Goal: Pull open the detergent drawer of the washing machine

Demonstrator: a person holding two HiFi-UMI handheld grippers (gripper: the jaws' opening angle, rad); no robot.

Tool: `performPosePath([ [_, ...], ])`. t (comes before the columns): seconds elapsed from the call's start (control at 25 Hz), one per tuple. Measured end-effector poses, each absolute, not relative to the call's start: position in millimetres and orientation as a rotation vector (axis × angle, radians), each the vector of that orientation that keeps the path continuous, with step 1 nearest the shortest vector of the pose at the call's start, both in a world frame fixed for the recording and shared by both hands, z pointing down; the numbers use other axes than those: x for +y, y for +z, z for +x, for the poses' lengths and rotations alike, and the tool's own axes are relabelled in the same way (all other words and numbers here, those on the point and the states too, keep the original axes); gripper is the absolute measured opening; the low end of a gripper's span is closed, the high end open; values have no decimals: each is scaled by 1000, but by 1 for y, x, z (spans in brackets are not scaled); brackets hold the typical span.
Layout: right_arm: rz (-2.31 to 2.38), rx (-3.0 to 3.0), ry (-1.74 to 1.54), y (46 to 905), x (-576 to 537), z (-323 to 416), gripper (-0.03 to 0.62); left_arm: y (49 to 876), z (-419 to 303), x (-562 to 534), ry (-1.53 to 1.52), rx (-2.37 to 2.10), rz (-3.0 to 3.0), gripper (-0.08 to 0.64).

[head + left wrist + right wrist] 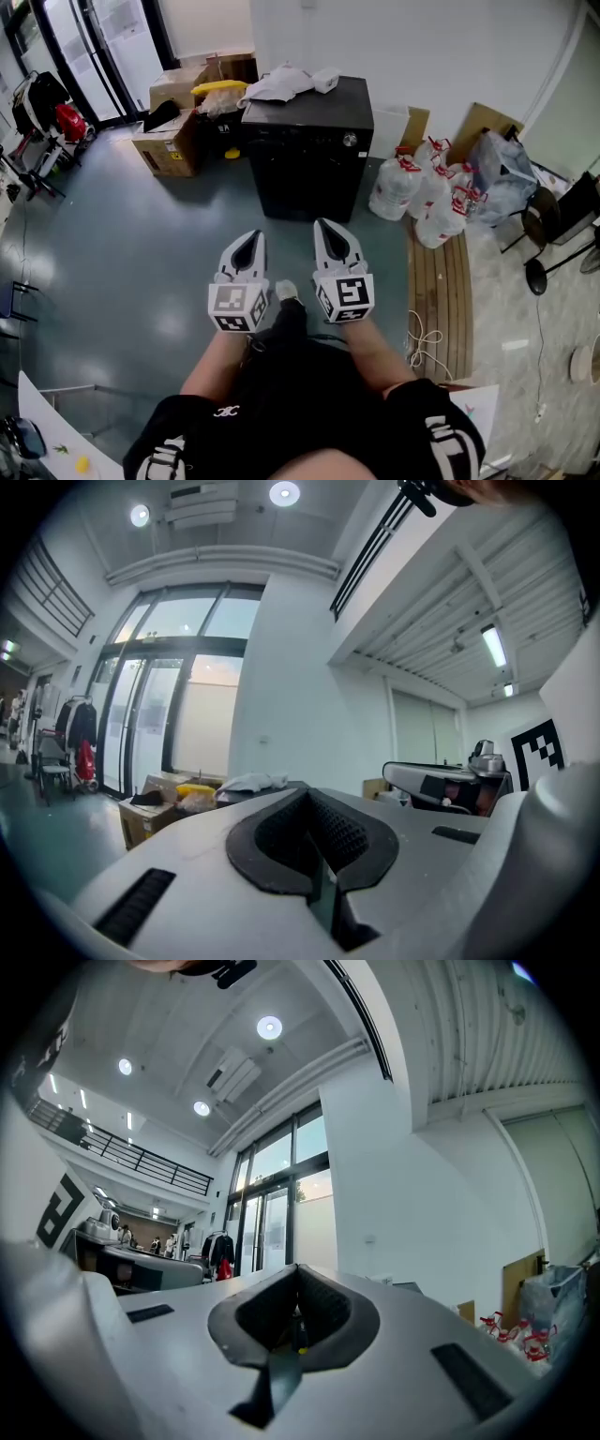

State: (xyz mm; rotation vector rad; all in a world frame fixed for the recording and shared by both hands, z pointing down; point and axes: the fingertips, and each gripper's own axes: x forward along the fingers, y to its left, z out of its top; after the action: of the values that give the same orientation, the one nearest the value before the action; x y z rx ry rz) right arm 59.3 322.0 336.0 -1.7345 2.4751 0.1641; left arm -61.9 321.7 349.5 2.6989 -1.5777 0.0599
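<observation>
The washing machine [309, 145] is a black box against the white wall, a few steps ahead of me, with a small round knob [350, 140] near its top right. I cannot make out its detergent drawer from here. White cloths [281, 82] lie on its top. My left gripper [248, 240] and right gripper [331, 230] are side by side in front of my knees, pointing at the machine and well short of it. Both are shut with nothing between the pads. In the left gripper view the left gripper [316, 857] shows closed jaws, as does the right gripper [293, 1324] in its own view.
Cardboard boxes [173, 141] stand left of the machine, with a yellow item on top. Several water jugs [427, 192] and bags [502, 173] sit to its right. Wooden boards [441, 281] and a white cable [422, 337] lie on the floor at right. A chair [548, 234] stands far right.
</observation>
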Motion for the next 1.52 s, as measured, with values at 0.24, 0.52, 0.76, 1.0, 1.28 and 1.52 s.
performPosePath([
  [0.24, -1766, 2459, 201, 334, 280, 72, 2, 349, -52, 275, 24, -1548, 2731, -3],
  [0.52, -1808, 2451, 200, 340, 208, 81, 2, 356, -44, 195, 11, -1510, 2730, -3],
  [0.76, -1834, 2455, 175, 347, 121, 83, 2, 365, -37, 110, 25, -1466, 2732, -3],
  [1.0, -1825, 2465, 248, 322, 20, 69, 2, 347, -49, 6, 31, -1481, 2738, -3],
  [1.28, -1829, 2484, 241, 315, -79, 55, 2, 338, -65, -93, 6, -1490, 2721, -3],
  [1.52, -1834, 2498, 240, 317, -150, 45, 2, 346, -74, -160, 1, -1477, 2709, -3],
])
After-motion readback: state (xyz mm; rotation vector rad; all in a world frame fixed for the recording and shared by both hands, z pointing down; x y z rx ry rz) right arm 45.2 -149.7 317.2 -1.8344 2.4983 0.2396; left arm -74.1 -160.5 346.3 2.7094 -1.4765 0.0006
